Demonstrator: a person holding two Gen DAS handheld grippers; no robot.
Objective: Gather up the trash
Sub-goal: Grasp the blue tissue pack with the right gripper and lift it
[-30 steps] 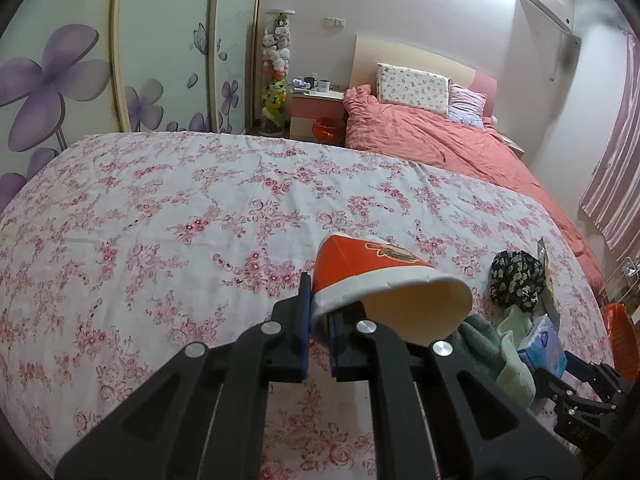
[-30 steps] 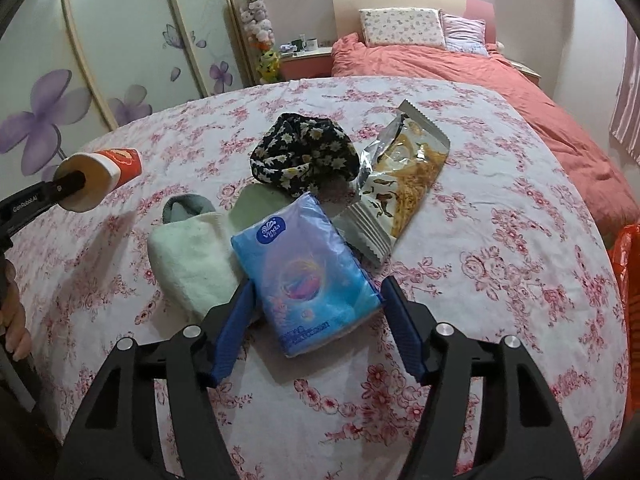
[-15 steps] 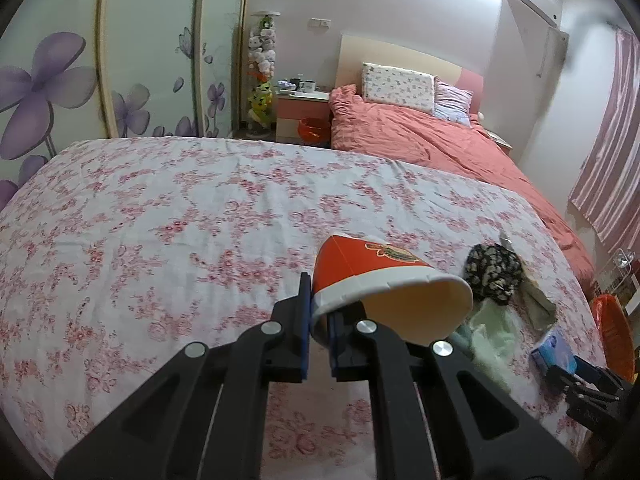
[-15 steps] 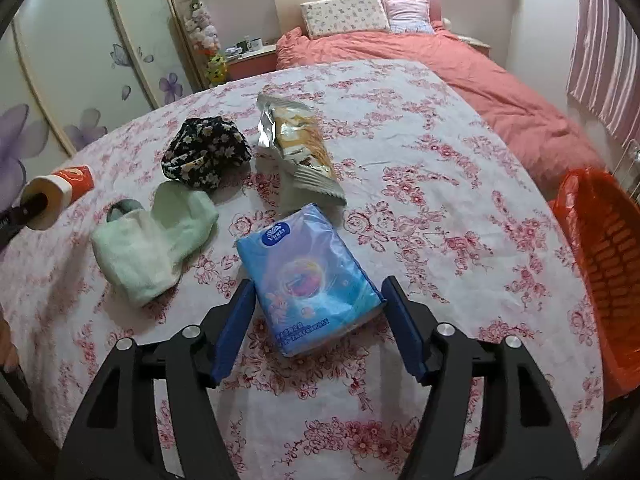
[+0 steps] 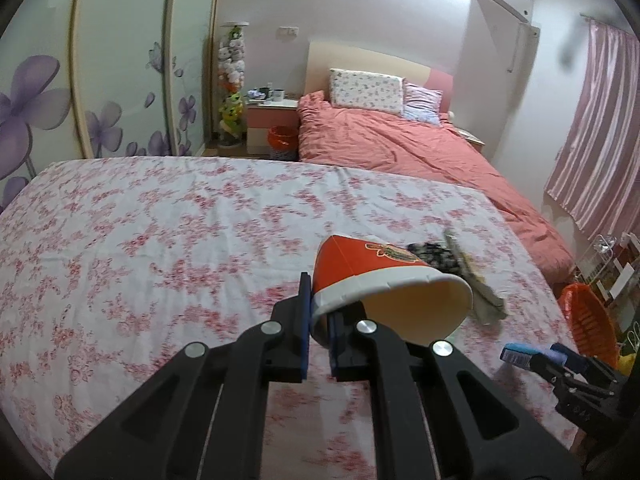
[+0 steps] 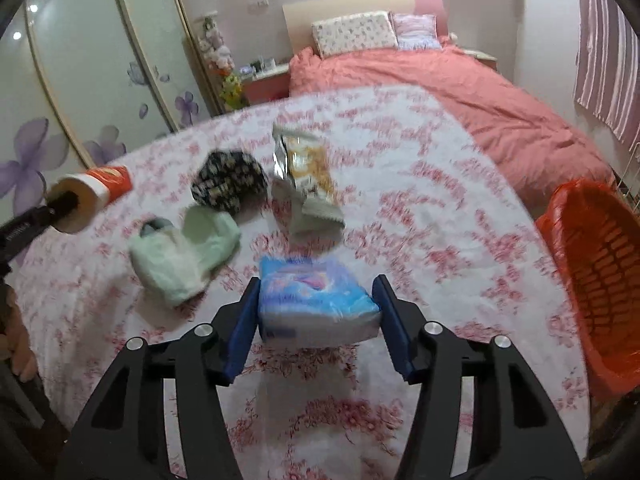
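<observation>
A: What do the claws hold?
B: The right gripper point(image 6: 316, 312) clamps the tissue pack point(image 6: 314, 300); the left gripper point(image 5: 318, 334) pinches the paper cup point(image 5: 384, 284), both above the bed.
A: Which step?
B: Probably carrying. Next, move right to the orange basket point(image 6: 600, 264) and release.

Floral bedspread point(image 6: 440, 208) motion-blurred in both views; tissue pack point(image 6: 316, 300) print unreadable; snack bag point(image 5: 476, 280) and dark floral cloth point(image 5: 432, 254) partly hidden behind paper cup point(image 5: 384, 280); orange basket point(image 6: 600, 272) cut off by right edge; nightstand point(image 5: 272, 114) items too small to tell
</observation>
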